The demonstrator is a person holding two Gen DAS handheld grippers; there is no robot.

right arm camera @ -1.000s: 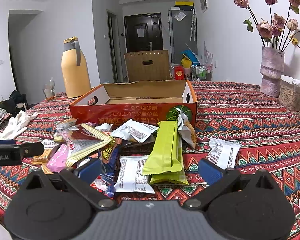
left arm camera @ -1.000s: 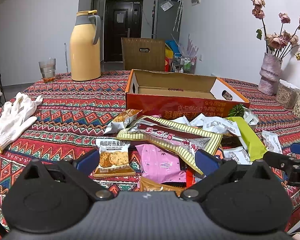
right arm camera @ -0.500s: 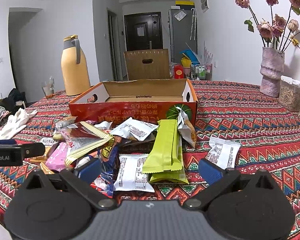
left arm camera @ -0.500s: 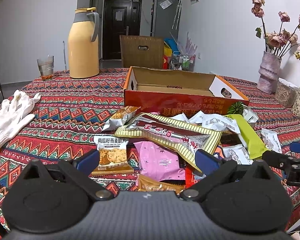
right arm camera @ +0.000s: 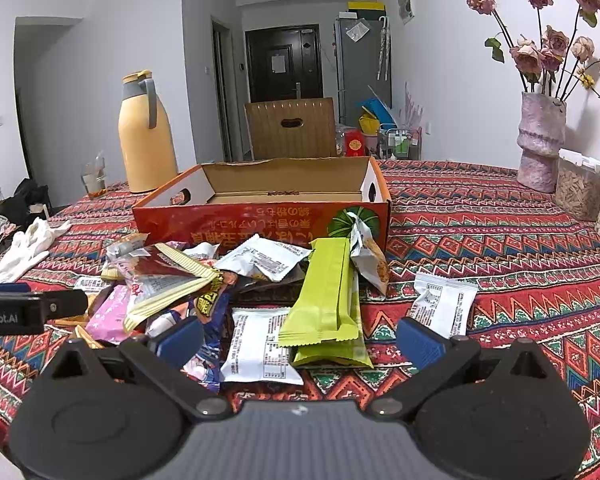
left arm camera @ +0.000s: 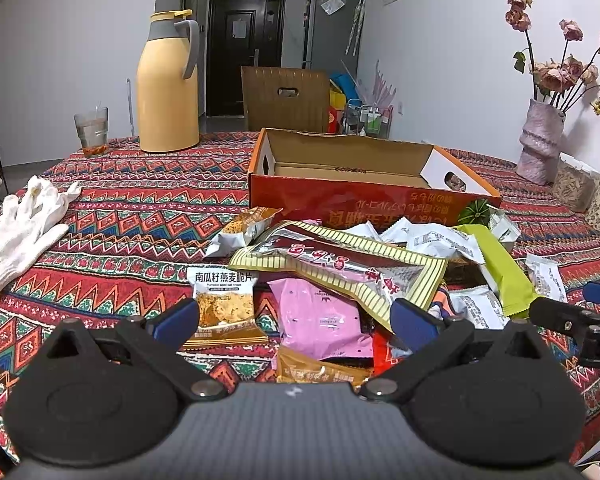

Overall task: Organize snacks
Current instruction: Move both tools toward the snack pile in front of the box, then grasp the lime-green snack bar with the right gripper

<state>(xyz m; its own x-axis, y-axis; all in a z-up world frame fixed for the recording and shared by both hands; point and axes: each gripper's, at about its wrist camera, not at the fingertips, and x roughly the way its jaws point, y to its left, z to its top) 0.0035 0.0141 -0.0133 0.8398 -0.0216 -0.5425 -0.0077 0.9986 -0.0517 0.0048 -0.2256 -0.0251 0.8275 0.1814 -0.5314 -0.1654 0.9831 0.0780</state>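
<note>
A heap of snack packets lies on the patterned tablecloth in front of an open orange cardboard box (left arm camera: 364, 200) (right arm camera: 260, 220). My left gripper (left arm camera: 296, 318) stands open just short of a pink packet (left arm camera: 320, 316), with a pumpkin-seed crisp packet (left arm camera: 224, 300) at its left finger and a large striped packet (left arm camera: 340, 264) behind. My right gripper (right arm camera: 300, 338) is open too, its fingers either side of a white packet (right arm camera: 260, 348) and two lime-green bars (right arm camera: 328, 296). Another white packet (right arm camera: 444, 304) lies apart to the right. Nothing is held.
A yellow thermos jug (left arm camera: 168, 84) and a glass (left arm camera: 92, 130) stand at the back left. White gloves (left arm camera: 24, 228) lie at the left. A vase of dried roses (right arm camera: 540, 148) and a jar (right arm camera: 580, 188) stand at the right. A chair back (left arm camera: 286, 98) rises behind the box.
Both views have shifted only slightly; the left gripper has drifted a little relative to the heap. Both grippers stay open and no packet has moved.
</note>
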